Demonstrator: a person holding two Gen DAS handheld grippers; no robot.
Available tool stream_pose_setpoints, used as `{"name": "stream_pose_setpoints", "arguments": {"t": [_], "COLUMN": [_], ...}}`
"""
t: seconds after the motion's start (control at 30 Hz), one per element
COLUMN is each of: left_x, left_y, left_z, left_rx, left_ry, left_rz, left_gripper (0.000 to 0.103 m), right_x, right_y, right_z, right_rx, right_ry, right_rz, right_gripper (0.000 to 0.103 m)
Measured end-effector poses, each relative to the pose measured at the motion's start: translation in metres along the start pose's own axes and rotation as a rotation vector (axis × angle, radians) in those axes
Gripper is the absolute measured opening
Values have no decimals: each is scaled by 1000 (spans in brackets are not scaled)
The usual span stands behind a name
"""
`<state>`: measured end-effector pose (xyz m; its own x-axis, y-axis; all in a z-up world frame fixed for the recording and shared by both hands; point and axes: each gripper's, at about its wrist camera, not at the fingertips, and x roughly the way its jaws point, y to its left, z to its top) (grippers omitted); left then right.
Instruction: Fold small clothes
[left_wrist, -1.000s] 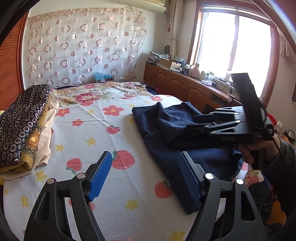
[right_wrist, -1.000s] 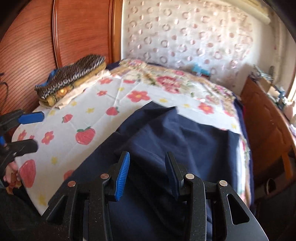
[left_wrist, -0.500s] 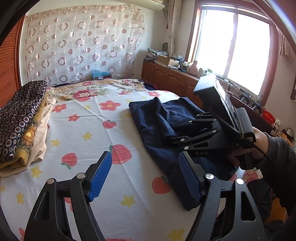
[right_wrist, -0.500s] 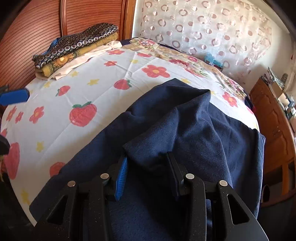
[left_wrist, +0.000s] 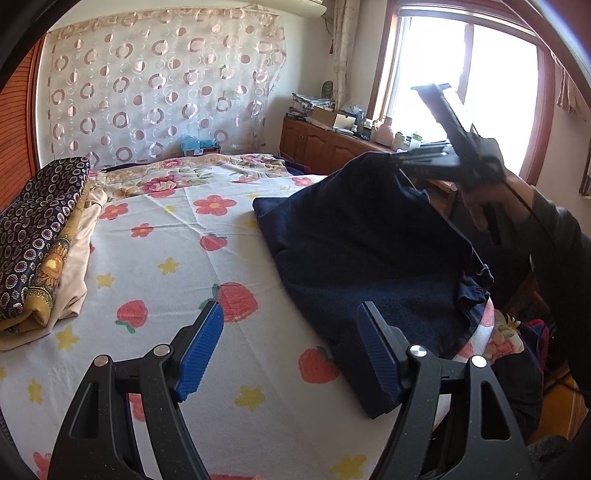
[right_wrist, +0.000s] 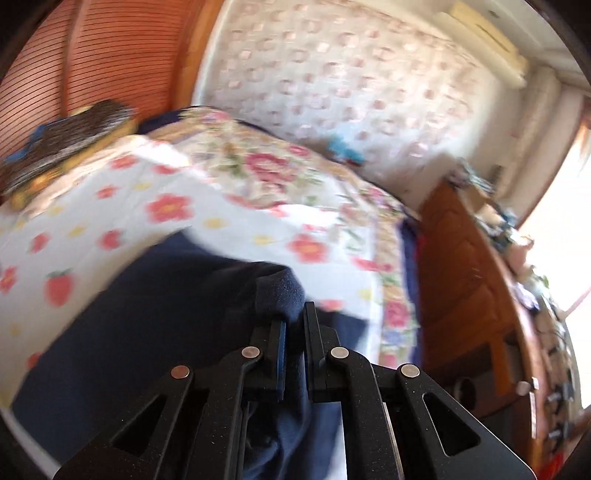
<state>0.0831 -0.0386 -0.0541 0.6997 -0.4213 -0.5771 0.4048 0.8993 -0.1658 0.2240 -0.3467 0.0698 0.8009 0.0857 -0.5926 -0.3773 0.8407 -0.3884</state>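
I am pinching a fold of the navy garment (right_wrist: 284, 291) in my right gripper (right_wrist: 293, 325), whose jaws have just been closing on it, lifting that edge off the strawberry-print bedsheet (left_wrist: 177, 236), while my left gripper (left_wrist: 291, 347) is hovering wide open, holding nothing.

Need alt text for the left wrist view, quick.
The right gripper, shut on a dark blue garment, lifts one corner off a strawberry-print bed. The left gripper hangs open above the sheet, holding nothing.
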Motion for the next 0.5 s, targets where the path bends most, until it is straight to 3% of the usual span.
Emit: {"name": "stream_pose_setpoints", "arguments": {"t": [0.17,0.23,0.27,0.4,0.5], "left_x": [3,4,5,6,8], "left_y": [-3,-3,-4,-6,-7], "left_z": [-1,-2,-2,-4,-4], "left_rx": [7,8,10,14,16], "left_ry": [6,11,14,18,22], "left_rz": [-4,-4,-4,-5,-6], "left_gripper": [75,75,75,75,75], "right_x": [45,61,65,58,29], "right_y": [-33,-40,-42,-35,-28], "right_z": [0,-2,-4,-3,-17], "right_rx": [109,143,161,198,211], "right_ry": [91,141,154,114,60], "right_rz": [-27,-65,-79,-47,10], "right_gripper": [8,22,22,22,23]}}
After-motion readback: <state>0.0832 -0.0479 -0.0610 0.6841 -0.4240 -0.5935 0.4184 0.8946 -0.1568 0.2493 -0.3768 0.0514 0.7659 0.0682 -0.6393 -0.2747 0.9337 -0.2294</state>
